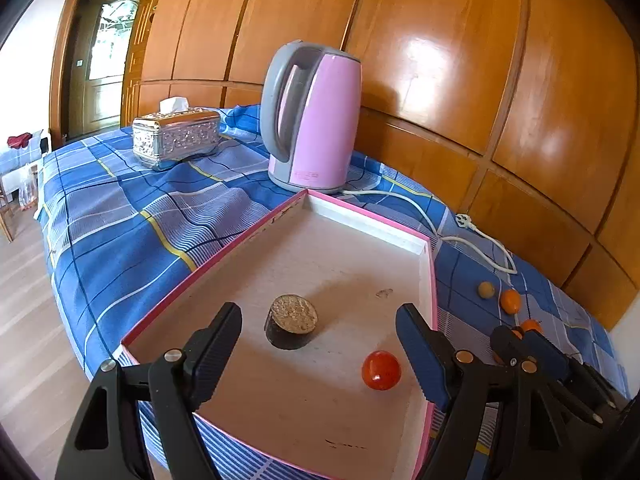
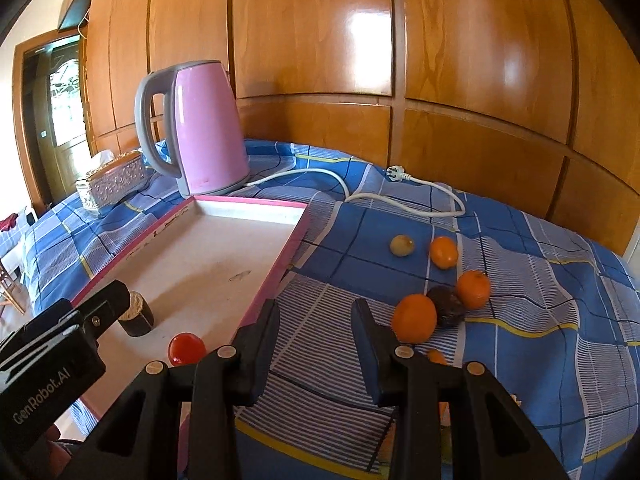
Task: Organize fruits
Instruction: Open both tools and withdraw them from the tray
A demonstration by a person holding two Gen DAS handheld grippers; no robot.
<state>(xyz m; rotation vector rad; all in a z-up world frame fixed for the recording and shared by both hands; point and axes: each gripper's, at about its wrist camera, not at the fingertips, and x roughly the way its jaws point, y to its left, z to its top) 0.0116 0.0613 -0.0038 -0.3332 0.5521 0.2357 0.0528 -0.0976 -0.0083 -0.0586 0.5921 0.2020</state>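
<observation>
Two items already lie in the pink-rimmed tray (image 1: 424,256): a red tomato (image 1: 381,370) and a dark cut fruit (image 1: 291,321), both low in the left wrist view between the spread, empty fingers of the left claw (image 1: 320,344). Loose fruit waits on the blue checked cloth to the tray's right. In the right wrist view the nearest orange (image 2: 414,318) sits just up and right of the right claw (image 2: 316,316), whose jaws stand partly apart on nothing; that hand is plainly nearer. Only this view shows the dark fruit (image 2: 446,307) between the oranges and the pale fruit (image 2: 402,245) beyond.
</observation>
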